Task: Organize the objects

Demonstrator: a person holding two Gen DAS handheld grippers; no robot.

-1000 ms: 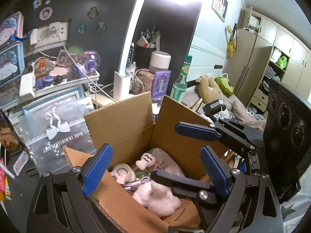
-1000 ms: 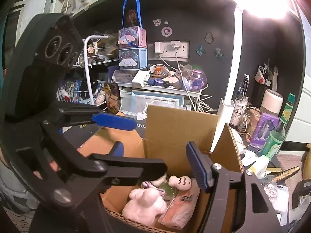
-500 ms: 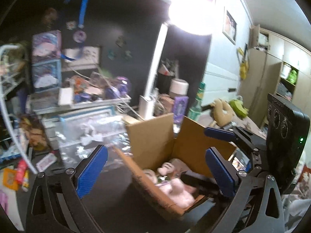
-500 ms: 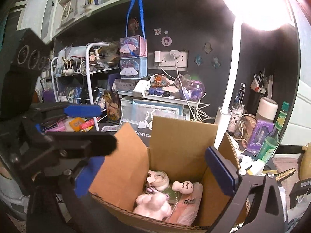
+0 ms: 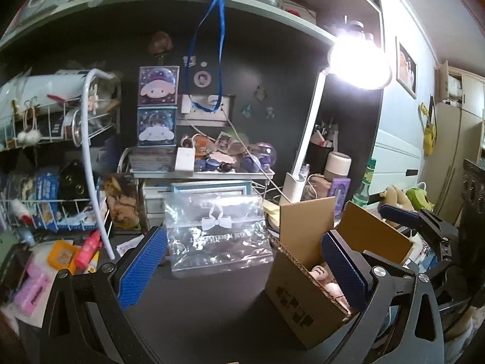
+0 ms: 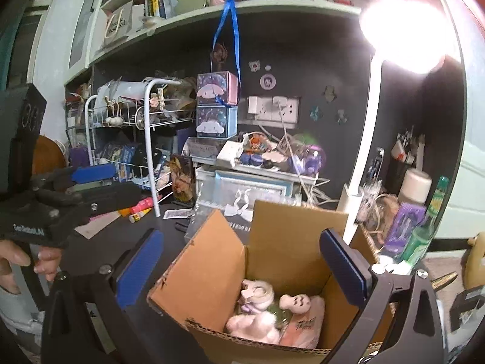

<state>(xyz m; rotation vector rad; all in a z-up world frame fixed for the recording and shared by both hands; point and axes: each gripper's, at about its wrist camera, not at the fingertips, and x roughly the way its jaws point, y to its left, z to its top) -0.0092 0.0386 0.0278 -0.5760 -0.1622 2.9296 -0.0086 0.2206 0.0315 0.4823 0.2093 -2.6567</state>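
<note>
Cardboard box point(image 6: 282, 261) between wide-apart fingers of right gripper point(image 6: 242, 267)

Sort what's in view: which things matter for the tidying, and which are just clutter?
In play: cardboard box, pink plush inside it, clear zip bag, left claw, right claw.
Lying about: desk lamp, green bottle, wire rack.

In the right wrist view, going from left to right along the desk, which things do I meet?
Left gripper → white wire rack → cardboard box → white lamp post → purple box → green bottle.
</note>
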